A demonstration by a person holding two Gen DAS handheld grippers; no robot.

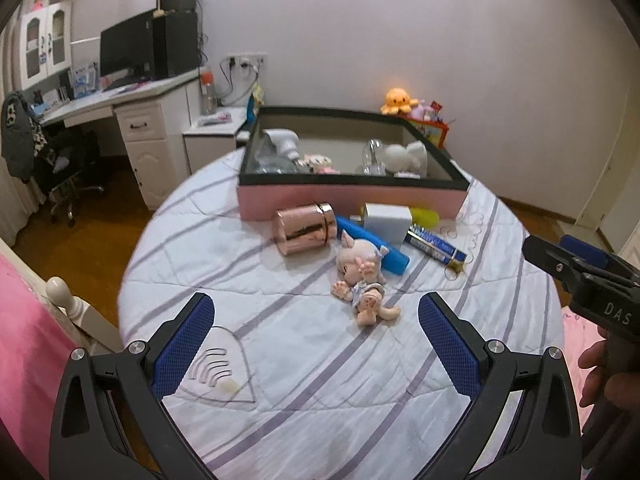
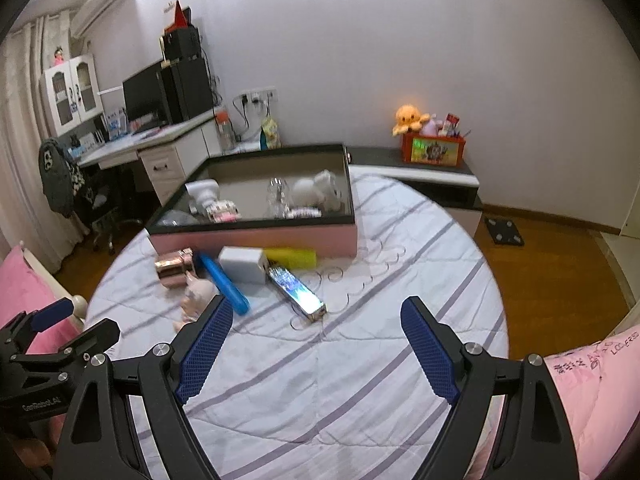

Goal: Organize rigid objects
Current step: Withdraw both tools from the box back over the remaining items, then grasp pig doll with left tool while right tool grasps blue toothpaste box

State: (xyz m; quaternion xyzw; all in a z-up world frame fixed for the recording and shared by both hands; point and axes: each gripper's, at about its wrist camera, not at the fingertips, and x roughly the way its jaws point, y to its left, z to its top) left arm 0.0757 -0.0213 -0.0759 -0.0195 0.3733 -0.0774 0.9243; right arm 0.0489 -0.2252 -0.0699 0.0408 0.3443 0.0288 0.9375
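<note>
A pink box with a black rim (image 1: 348, 199) (image 2: 256, 236) sits on the striped bedspread and holds several white, clear and plush items. In front of it lie a rose-gold canister (image 1: 306, 229) (image 2: 175, 269), a blue tube (image 1: 394, 258) (image 2: 226, 284), a white block (image 1: 387, 218) (image 2: 243, 264), a yellow object (image 1: 425, 216) (image 2: 291, 258), a shiny blue flat box (image 1: 436, 245) (image 2: 297, 290) and a small doll (image 1: 362, 280) (image 2: 196, 294). My left gripper (image 1: 316, 340) is open and empty, short of the doll. My right gripper (image 2: 316, 350) is open and empty, short of the flat box.
A white desk with monitor (image 1: 128, 52) and a chair (image 1: 60, 160) stand at left. A low cabinet (image 2: 420, 176) behind the bed carries an orange plush (image 2: 410, 118) and a red box (image 2: 434, 150). Pink bedding (image 2: 600, 392) lies at right; wooden floor surrounds the bed.
</note>
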